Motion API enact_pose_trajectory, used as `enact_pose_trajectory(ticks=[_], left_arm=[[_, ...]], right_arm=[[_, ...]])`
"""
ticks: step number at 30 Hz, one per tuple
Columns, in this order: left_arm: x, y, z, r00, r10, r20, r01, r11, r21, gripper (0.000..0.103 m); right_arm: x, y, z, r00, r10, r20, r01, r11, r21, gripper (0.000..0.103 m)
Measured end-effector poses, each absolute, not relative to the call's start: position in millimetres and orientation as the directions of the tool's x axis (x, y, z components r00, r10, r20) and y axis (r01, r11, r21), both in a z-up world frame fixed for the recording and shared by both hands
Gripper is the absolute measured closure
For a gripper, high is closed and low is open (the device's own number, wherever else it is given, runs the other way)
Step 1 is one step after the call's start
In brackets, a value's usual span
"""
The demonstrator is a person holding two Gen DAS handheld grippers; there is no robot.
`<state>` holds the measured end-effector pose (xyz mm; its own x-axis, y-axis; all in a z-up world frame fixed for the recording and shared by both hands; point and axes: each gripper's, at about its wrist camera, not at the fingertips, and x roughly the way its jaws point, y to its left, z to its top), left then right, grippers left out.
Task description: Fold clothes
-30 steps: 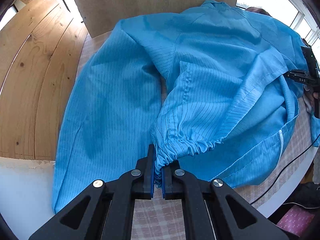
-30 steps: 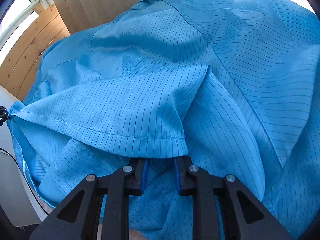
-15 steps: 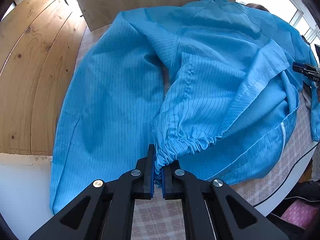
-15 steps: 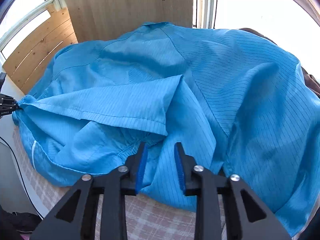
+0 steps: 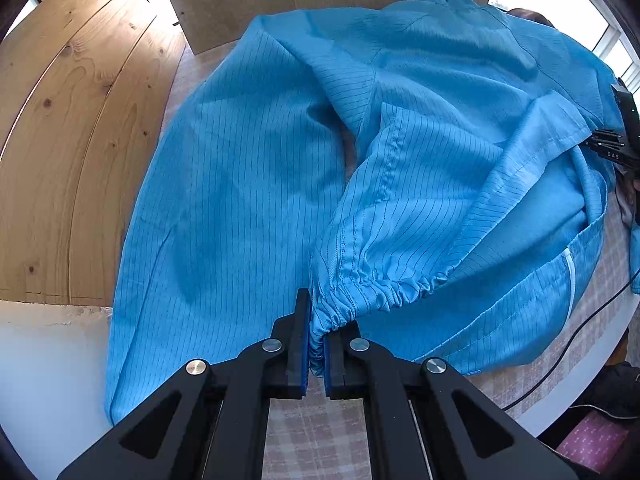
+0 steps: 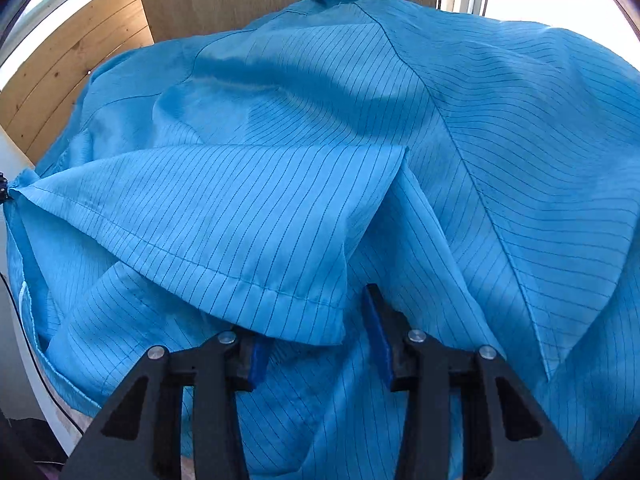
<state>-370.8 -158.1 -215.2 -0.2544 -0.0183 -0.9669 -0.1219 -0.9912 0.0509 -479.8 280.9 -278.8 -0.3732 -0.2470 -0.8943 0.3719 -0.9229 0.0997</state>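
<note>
Your left tongs (image 5: 316,354): clamped on the gathered sleeve cuff (image 5: 360,292) of the blue coat (image 5: 240,200), which lies spread across the checked tabletop (image 5: 316,432). Your right tongs (image 6: 316,344): closing, coat fabric between the blue pads (image 6: 376,336), not yet pinched.

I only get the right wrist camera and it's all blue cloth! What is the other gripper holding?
Observer: The left gripper is shut on the gathered elastic cuff of a sleeve.
Operator: Where does that sleeve go?
Observer: The sleeve runs from the cuff up across the middle of the blue coat.
Operator: What's under the coat?
Observer: A checked tablecloth, showing just below the left gripper.
</note>
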Motion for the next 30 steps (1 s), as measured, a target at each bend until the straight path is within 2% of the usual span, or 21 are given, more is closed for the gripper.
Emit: enact_pose_trajectory(ticks=[1, 2, 6, 9, 12, 14, 17, 19, 23, 26, 30], left_arm=[[-369.3, -157.4, -212.1, -0.266, -0.014, -0.964, -0.121, -0.992, 0.048, 0.099], [-364.1, -156.9, -204.3, -0.288, -0.002, -0.958, -0.117, -0.992, 0.038, 0.099], [-324.1, -152.7, -164.2, -0.391, 0.042, -0.920, -0.115, -0.993, 0.004, 0.099], [-273.1, -149.6, -140.5, -0.442, 0.066, -0.894, -0.104, -0.994, -0.022, 0.099], [-220.6, -144.8, -128.5, -0.458, 0.113, -0.882, -0.098, -0.992, -0.077, 0.099], [-193.8, -140.4, -130.5, -0.445, 0.139, -0.885, -0.070, -0.990, -0.120, 0.099], [-179.5, -126.1, -140.8, -0.412, 0.178, -0.894, -0.079, -0.984, -0.160, 0.099], [-203.3, -119.7, -140.4, -0.419, 0.193, -0.887, -0.123, -0.980, -0.155, 0.099], [-261.2, -109.2, -134.6, -0.441, 0.205, -0.874, -0.194, -0.972, -0.130, 0.099], [-333.4, -105.4, -82.5, -0.506, 0.171, -0.845, -0.205, -0.976, -0.075, 0.100], [-358.3, -105.2, 66.8, -0.708, 0.110, -0.697, -0.186, -0.982, 0.033, 0.100]], right_arm=[[-481.2, 282.4, -277.6, -0.350, -0.270, -0.897, 0.372, -0.919, 0.131, 0.099], [-480.1, 284.8, -273.1, -0.341, -0.285, -0.896, 0.363, -0.919, 0.154, 0.099], [-442.8, 286.9, -220.6, -0.358, -0.265, -0.895, 0.411, -0.906, 0.103, 0.099], [-385.0, 297.5, -162.0, -0.390, -0.258, -0.884, 0.432, -0.899, 0.072, 0.099], [-314.7, 314.1, -126.5, -0.348, -0.236, -0.907, 0.395, -0.915, 0.087, 0.099], [-267.3, 314.5, -120.3, -0.290, -0.229, -0.929, 0.384, -0.917, 0.106, 0.099], [-205.9, 315.2, -142.5, -0.188, -0.191, -0.963, 0.334, -0.935, 0.121, 0.099], [-181.3, 319.4, -160.2, -0.143, -0.165, -0.976, 0.278, -0.953, 0.121, 0.099], [-205.7, 333.8, -163.2, -0.198, -0.099, -0.975, 0.254, -0.966, 0.047, 0.099], [-264.4, 330.5, -135.6, -0.309, 0.013, -0.951, 0.289, -0.951, -0.106, 0.099], [-343.0, 321.0, -29.3, -0.515, 0.168, -0.841, 0.239, -0.914, -0.329, 0.099]])
